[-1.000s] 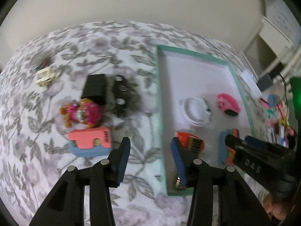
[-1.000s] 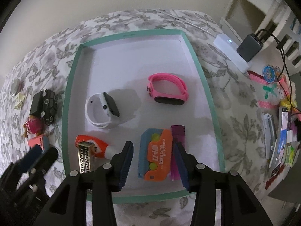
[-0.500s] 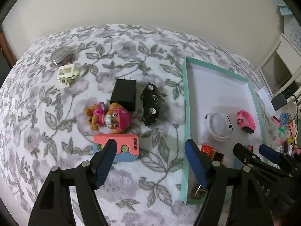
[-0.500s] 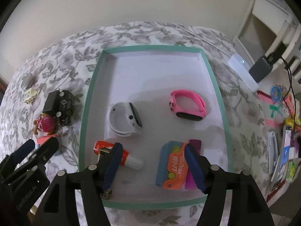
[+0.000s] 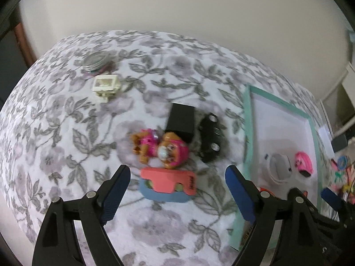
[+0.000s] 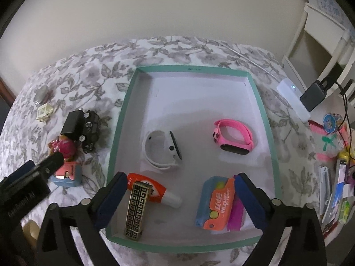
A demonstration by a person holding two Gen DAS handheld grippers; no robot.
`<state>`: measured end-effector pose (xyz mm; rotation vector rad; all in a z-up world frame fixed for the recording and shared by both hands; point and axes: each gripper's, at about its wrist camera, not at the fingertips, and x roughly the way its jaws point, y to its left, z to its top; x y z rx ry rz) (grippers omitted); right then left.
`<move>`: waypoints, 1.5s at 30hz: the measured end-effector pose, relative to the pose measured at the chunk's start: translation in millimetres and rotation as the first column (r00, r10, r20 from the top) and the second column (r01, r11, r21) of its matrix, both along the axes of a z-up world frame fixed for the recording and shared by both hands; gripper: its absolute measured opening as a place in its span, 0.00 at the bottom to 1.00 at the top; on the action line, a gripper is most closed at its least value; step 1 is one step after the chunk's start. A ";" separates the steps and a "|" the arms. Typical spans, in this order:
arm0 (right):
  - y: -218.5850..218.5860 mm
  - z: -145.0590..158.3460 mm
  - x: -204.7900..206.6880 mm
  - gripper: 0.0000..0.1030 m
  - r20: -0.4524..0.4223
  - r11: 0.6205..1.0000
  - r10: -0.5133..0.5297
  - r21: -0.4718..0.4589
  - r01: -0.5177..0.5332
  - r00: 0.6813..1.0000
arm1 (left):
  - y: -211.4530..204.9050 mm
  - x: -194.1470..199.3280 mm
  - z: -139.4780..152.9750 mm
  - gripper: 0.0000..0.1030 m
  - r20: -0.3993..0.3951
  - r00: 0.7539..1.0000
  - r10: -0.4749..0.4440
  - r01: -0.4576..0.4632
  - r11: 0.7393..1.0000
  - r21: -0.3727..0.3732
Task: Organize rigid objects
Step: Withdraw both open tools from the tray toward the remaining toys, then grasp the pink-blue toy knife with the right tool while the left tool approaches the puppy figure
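Both grippers' jaws have just been opening, and each view has shifted: a second ago the left gripper looked over the tray's left rim, now it hangs over the cloth with the pink card holder between its wide-spread fingers, untouched. The right gripper also stands wide apart with nothing pressed, above the near end of the tray.

On the cloth left of the tray, the holder lies nearest; just beyond it lies the toy pup, then the black box with the toy car beside it on the right. Farther left sit a cream clip and a round tin.

Inside the tray, a white watch lies mid-left and a pink watch mid-right, well apart. At the near edge, a brass lighter rests against an orange glue tube; to the right an orange-and-blue card overlaps a purple lighter.
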<state>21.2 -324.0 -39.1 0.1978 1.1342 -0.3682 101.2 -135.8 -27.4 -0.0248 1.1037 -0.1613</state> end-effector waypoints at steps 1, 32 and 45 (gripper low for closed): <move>0.9 0.3 0.5 1.00 0.003 1.000 0.002 -0.005 -0.002 1.000 | 4.5 2.1 0.1 0.85 0.001 1.000 0.016 -0.016 1.000 -0.001; 93.8 2.5 69.4 1.00 0.053 0.966 0.256 0.030 -0.258 0.965 | 104.2 62.0 1.2 0.86 -0.091 0.944 0.317 -0.321 0.946 -0.038; 122.3 -27.2 84.5 0.98 -0.014 0.921 0.376 0.117 -0.372 0.927 | 122.2 64.2 -20.6 0.86 -0.183 0.933 0.310 -0.322 0.946 -0.038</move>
